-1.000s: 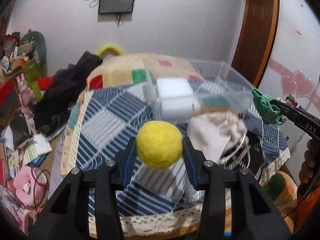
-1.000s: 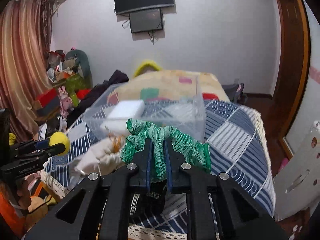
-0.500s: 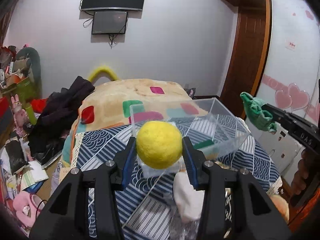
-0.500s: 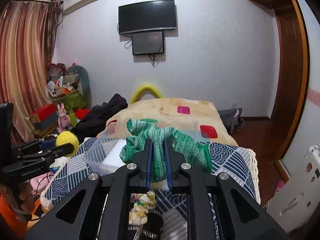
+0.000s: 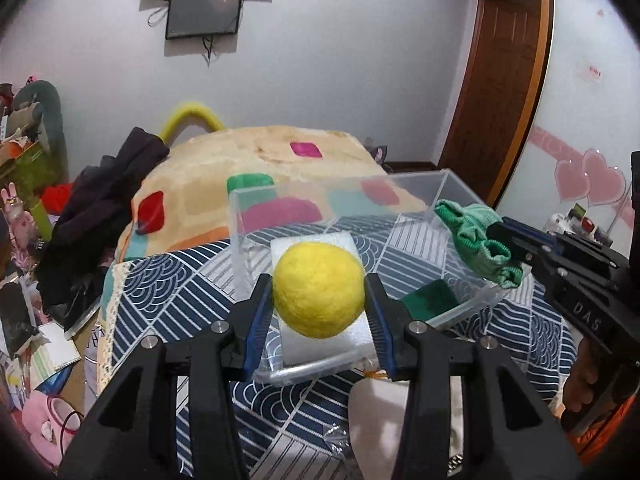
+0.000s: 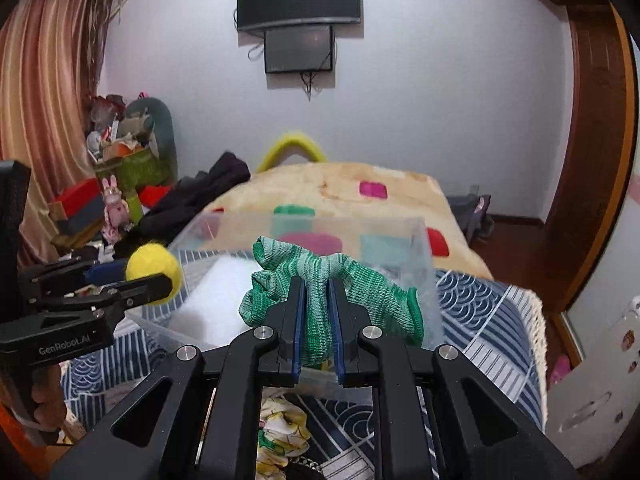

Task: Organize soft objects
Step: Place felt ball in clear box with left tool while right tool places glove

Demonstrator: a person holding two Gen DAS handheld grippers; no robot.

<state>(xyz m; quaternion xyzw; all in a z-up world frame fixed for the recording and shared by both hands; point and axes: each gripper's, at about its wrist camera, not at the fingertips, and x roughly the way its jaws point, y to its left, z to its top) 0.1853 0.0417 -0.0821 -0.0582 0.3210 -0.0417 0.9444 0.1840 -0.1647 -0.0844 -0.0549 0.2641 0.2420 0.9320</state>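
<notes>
My left gripper (image 5: 319,294) is shut on a yellow felt ball (image 5: 319,289) and holds it over the near edge of a clear plastic box (image 5: 416,184). My right gripper (image 6: 317,300) is shut on a green knit glove (image 6: 360,292) at the box's near right side (image 6: 428,280). A white foam block (image 5: 308,240) and a dark green sponge (image 5: 430,300) lie in the box. In the right wrist view the ball (image 6: 154,274) and left gripper (image 6: 132,280) are at the left. The glove also shows in the left wrist view (image 5: 476,240).
The box stands on a blue patterned cloth (image 5: 180,296) over a blanket-covered bed (image 5: 256,160). A white cloth pouch (image 5: 380,408) and a yellow floral cloth (image 6: 280,436) lie in front of the box. Dark clothes (image 5: 100,208) and clutter sit at the left.
Both grippers rose, then came forward and down to the box with the ball and glove still held. The box now lies just under both.
</notes>
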